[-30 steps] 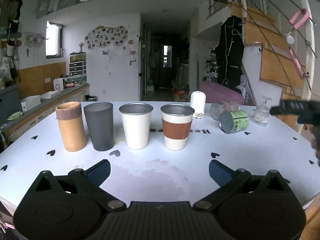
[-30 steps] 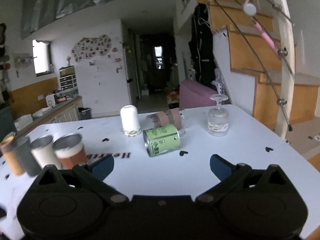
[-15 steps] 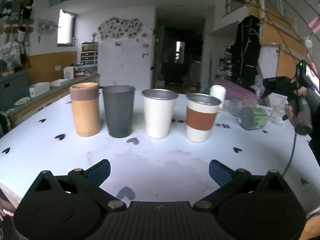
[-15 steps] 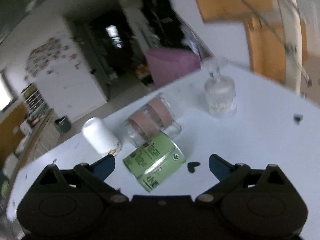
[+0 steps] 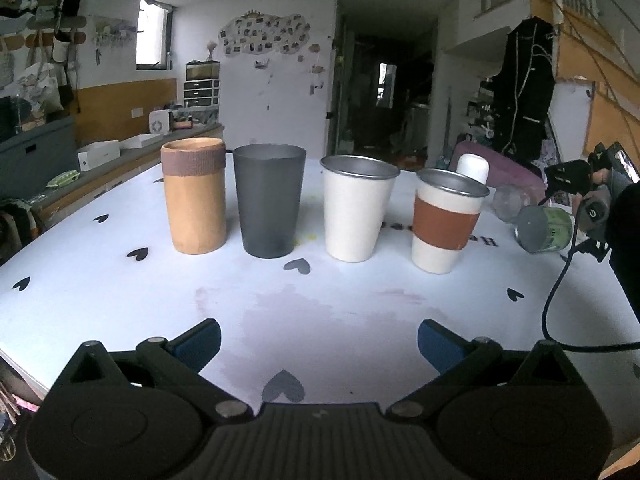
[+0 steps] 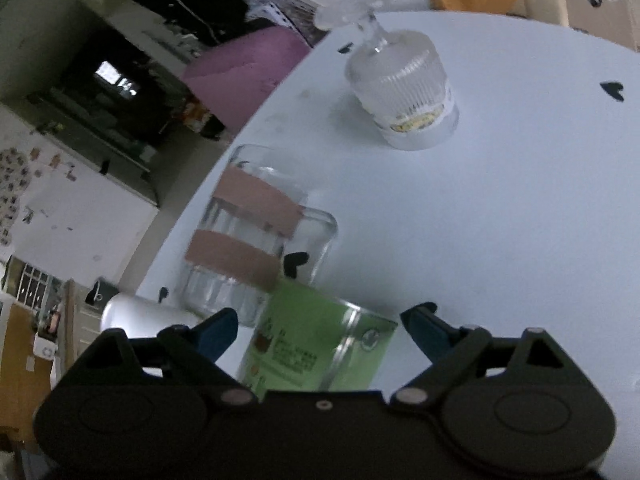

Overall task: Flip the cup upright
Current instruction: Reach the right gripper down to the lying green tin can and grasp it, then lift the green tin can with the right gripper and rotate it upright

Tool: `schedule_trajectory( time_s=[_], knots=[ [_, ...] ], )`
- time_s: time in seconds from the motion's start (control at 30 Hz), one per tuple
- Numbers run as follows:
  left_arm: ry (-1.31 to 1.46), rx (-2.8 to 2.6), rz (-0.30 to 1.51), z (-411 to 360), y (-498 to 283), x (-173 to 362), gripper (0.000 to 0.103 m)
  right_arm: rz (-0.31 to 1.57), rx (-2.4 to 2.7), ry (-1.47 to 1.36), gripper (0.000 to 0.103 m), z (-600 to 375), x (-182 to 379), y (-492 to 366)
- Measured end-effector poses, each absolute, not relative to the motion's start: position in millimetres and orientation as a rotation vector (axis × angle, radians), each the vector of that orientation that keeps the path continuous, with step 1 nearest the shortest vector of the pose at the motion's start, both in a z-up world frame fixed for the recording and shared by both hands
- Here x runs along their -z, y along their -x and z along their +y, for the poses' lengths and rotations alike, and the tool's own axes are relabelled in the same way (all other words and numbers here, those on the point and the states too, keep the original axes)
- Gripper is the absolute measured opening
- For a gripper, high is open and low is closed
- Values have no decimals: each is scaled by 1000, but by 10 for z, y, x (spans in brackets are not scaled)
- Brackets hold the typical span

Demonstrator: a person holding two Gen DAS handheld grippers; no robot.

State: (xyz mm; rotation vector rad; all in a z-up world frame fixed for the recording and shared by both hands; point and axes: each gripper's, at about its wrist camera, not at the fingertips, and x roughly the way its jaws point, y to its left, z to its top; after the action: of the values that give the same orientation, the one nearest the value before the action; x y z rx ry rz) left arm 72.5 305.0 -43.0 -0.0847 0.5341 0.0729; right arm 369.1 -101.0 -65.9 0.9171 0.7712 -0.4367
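A green cup (image 6: pixel 316 344) lies on its side on the white table (image 6: pixel 500 216); it also shows at the right of the left wrist view (image 5: pixel 545 229). My right gripper (image 6: pixel 320 330) is open, tilted down, with the green cup between its blue fingertips (image 6: pixel 214 330). A clear glass with pink bands (image 6: pixel 256 232) lies on its side just beyond it. My left gripper (image 5: pixel 318 346) is open and empty, low over the table's near part.
Several upright cups stand in a row: tan (image 5: pixel 195 196), dark grey (image 5: pixel 269 200), white (image 5: pixel 356 208), white with brown sleeve (image 5: pixel 446 226). An upturned stemmed glass (image 6: pixel 402 88) and a white cup (image 6: pixel 136 314) stand nearby.
My right gripper has dropped and tilted down onto the green cup, which now sits between its fingers. My left gripper has moved a little closer to the row of cups.
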Motion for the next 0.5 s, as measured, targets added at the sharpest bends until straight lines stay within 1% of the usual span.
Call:
schedule_trajectory(
  time_s=[0.1,0.13,0.17,0.5],
  knots=[
    [81,-70,539,3016,-733,421,103,775,406,-972,92,-1062,745,-3682],
    [79,-67,540,3004,-732,419,103,773,390,-980,88,-1074,754,-3674],
    [77,-65,541,2991,-729,418,103,767,368,-982,82,-1079,751,-3658],
    [78,-28,534,2904,-697,409,103,868,160,-845,82,-866,734,-3350]
  ],
)
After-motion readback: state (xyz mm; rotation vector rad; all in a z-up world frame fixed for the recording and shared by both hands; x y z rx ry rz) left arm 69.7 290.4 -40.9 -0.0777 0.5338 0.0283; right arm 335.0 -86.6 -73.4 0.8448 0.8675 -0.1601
